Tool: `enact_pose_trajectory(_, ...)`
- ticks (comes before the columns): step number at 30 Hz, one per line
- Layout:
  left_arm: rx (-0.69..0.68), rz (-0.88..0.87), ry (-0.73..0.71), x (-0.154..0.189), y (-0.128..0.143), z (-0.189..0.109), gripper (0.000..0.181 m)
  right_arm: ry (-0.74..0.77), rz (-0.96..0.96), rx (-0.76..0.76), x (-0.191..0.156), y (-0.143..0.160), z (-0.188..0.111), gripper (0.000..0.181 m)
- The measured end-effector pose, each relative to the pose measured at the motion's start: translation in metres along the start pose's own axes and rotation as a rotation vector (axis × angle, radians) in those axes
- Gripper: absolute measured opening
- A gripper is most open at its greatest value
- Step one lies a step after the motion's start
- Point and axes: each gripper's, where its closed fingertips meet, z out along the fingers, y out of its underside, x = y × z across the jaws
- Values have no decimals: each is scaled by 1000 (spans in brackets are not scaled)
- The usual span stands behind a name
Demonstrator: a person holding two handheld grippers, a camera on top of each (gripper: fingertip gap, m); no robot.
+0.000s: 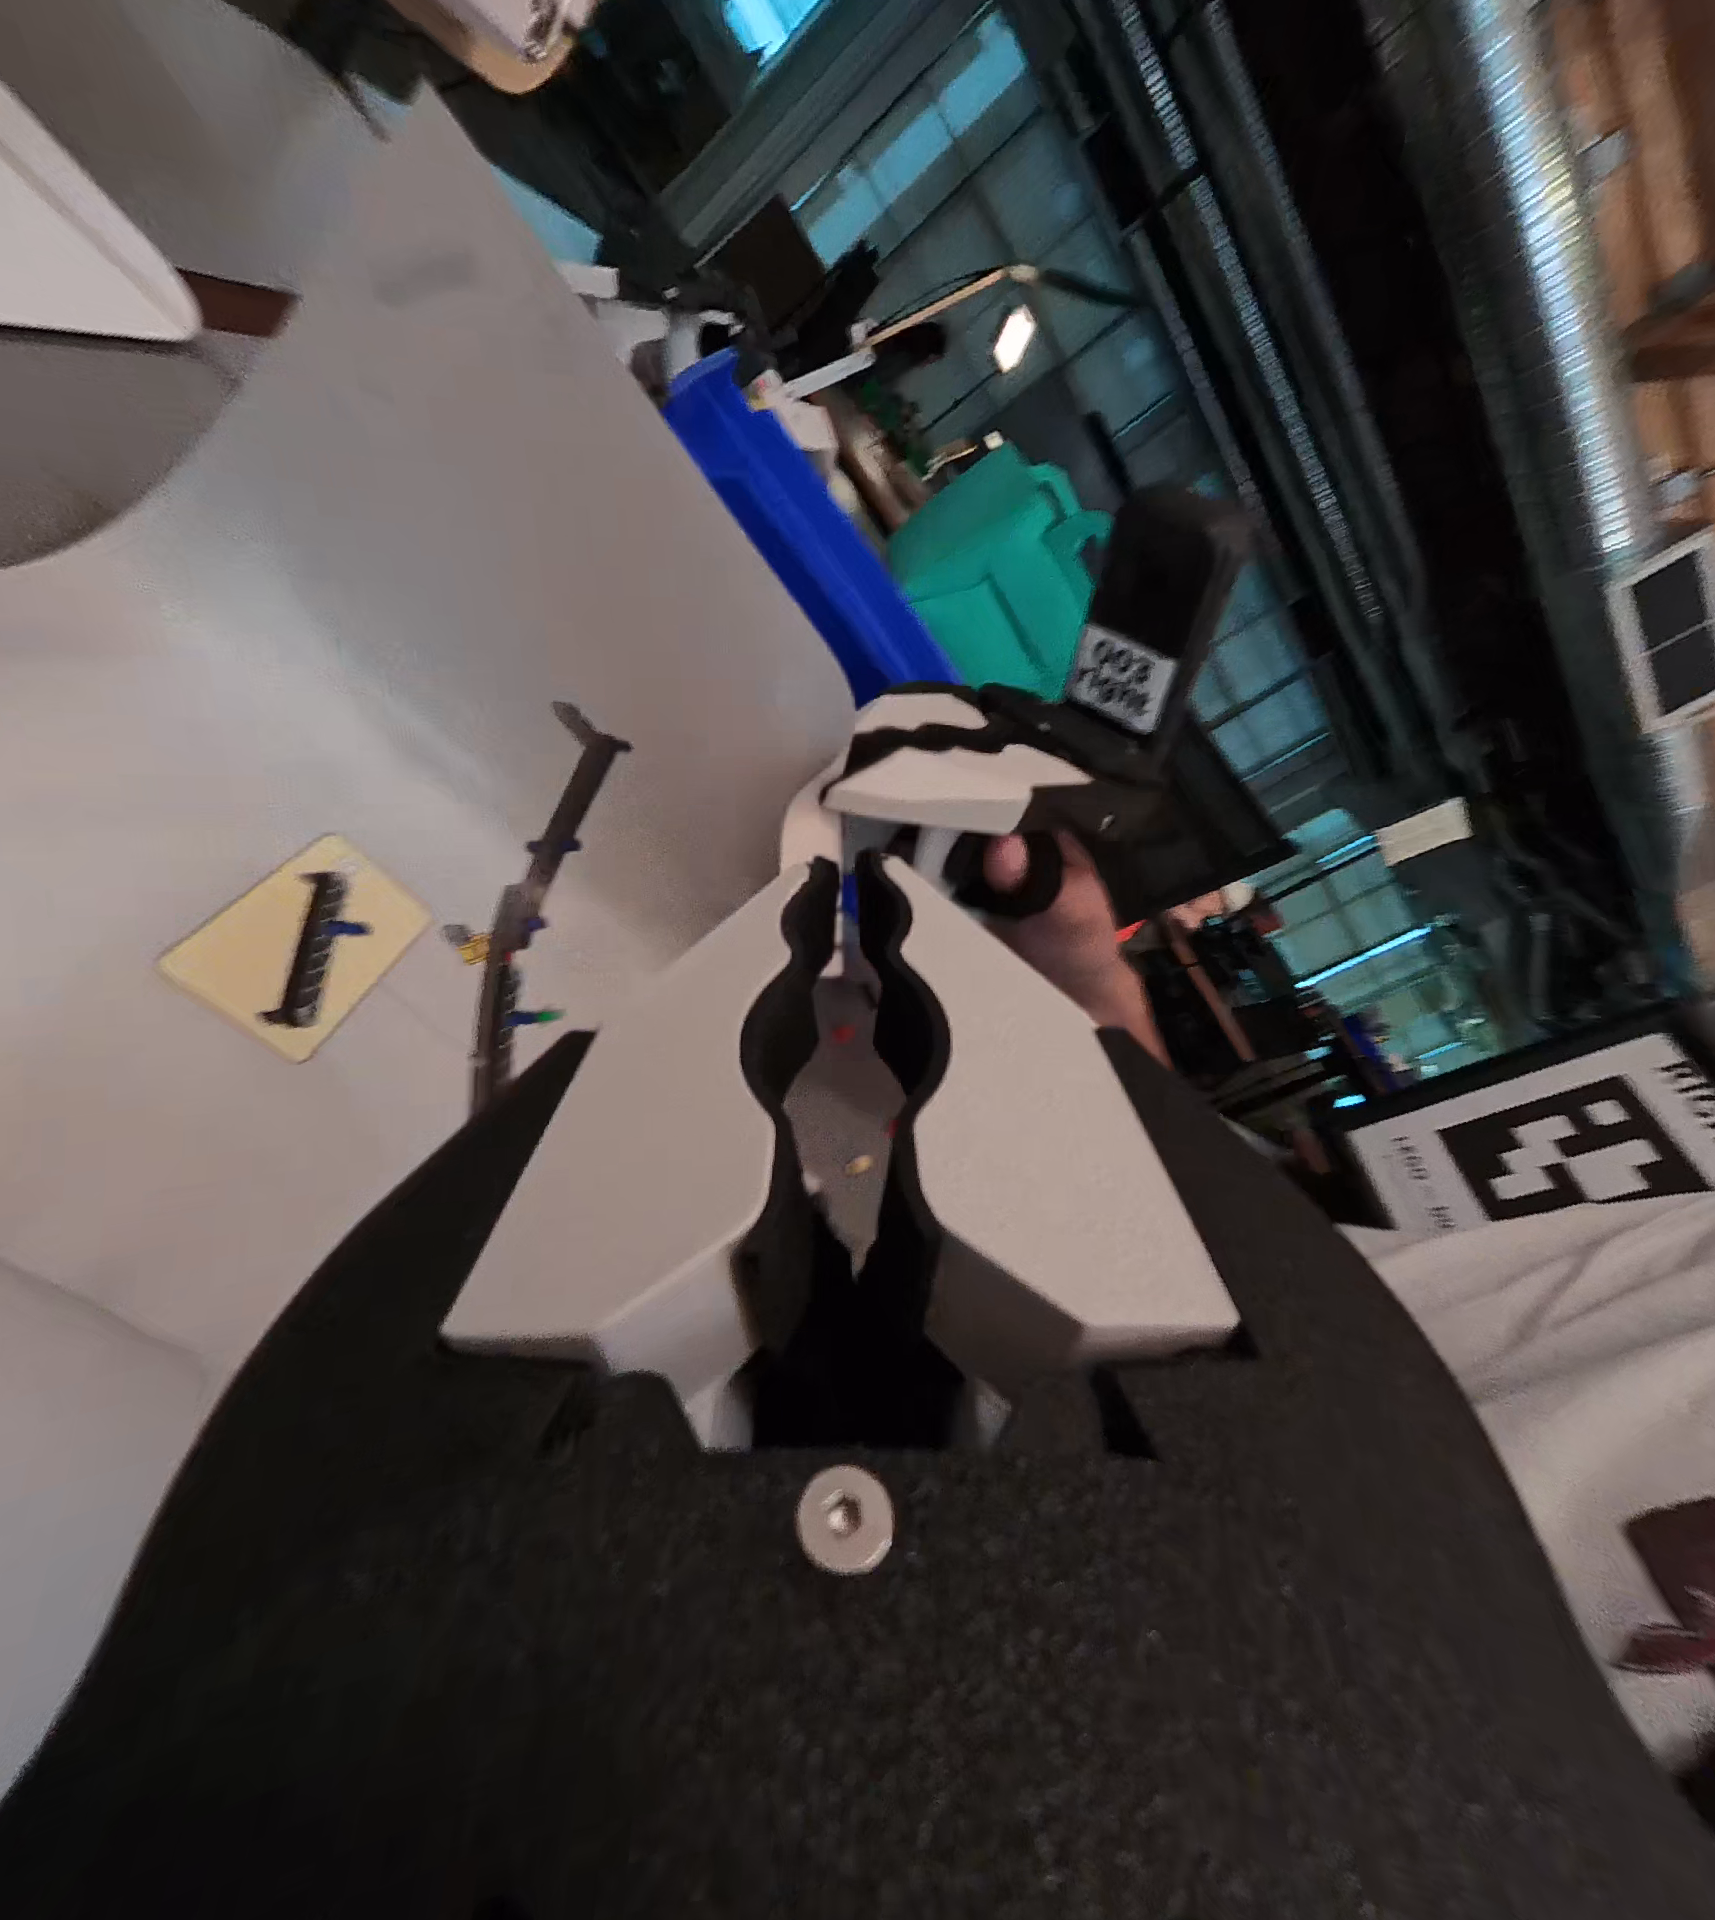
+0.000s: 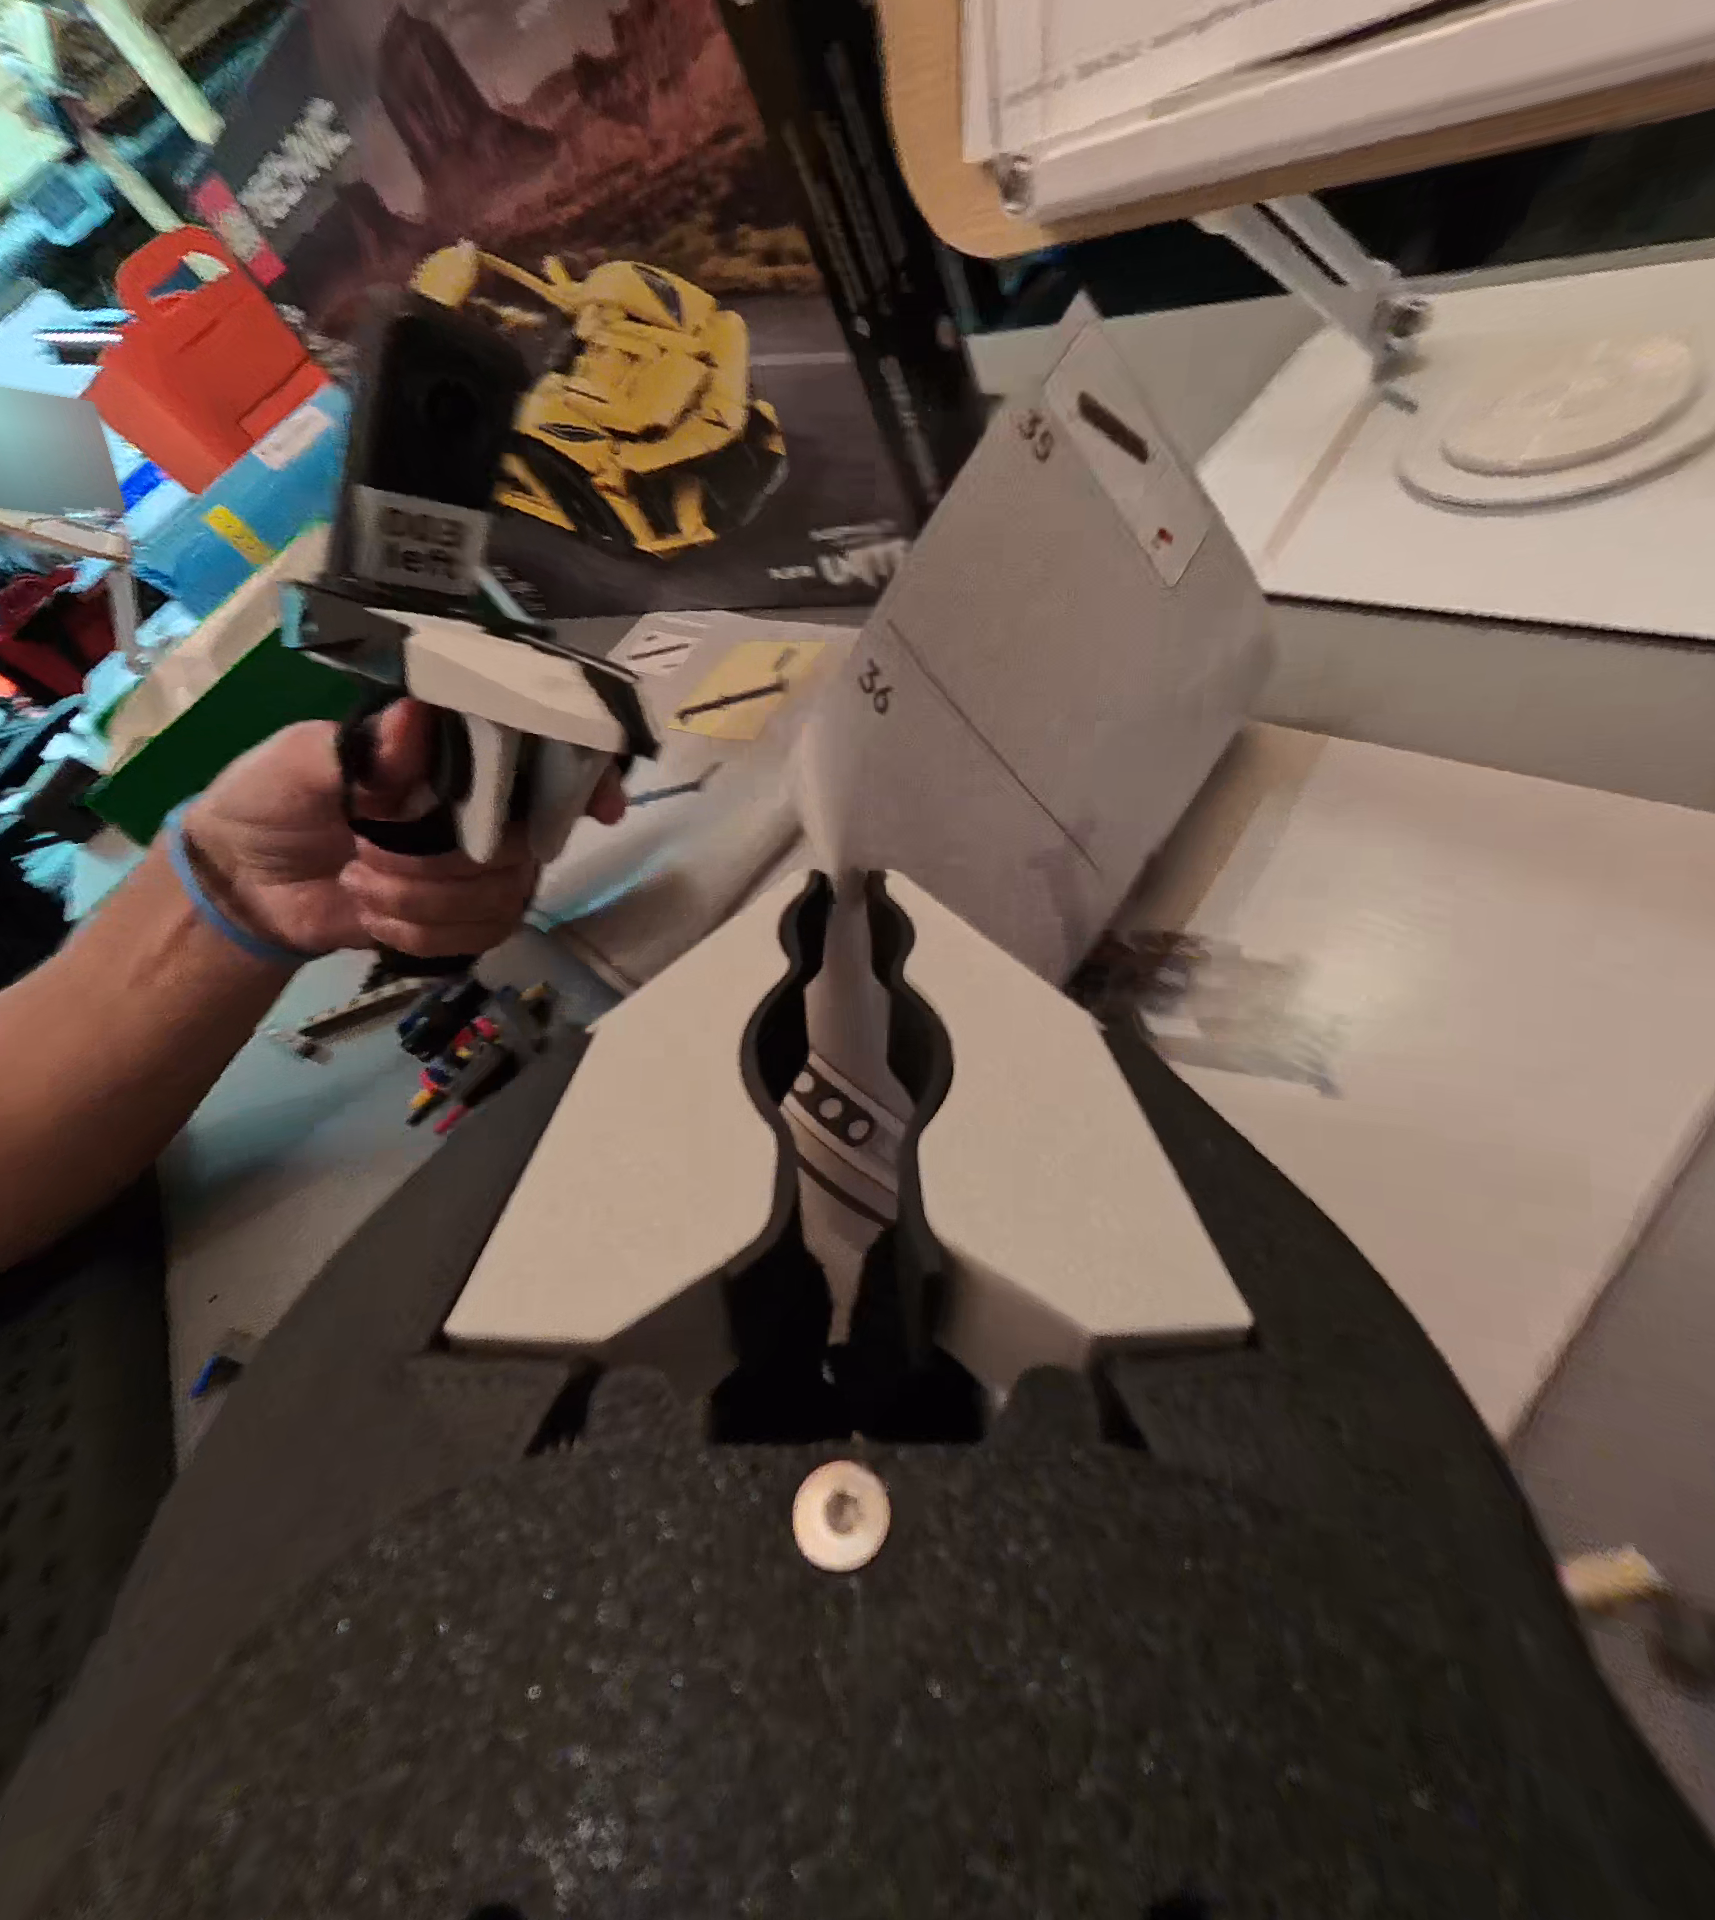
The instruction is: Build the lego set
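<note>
- Right wrist view: my right gripper [image 2: 845, 883] is pinching the instruction booklet page [image 2: 1040, 665], lifted off the bench.
- Left gripper [image 1: 840, 868] pinches that page's edge too.
- Lego assembly [image 2: 474, 1039] sits near the bench's left edge.

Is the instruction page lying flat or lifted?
Lifted: the right tongs pinch the instruction page, which curls up off the table.

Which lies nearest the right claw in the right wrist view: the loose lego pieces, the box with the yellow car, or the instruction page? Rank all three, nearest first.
1. instruction page: pinched in the right claw, straight ahead.
2. loose lego pieces: on the table, to the left.
3. box with the yellow car: standing at the back, upper left.
</note>
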Motion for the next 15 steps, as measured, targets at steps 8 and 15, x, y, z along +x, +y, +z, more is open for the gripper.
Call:
enact_pose_trajectory(8, -308, 368, -717, -87, 34, -17, 3, 299, -20, -351, 60, 58, -23, 46)
enact_pose_trajectory(15, -392, 374, -685, -84, 51, -7, 3, 2, 201, -320, 27, 63, -34, 78)
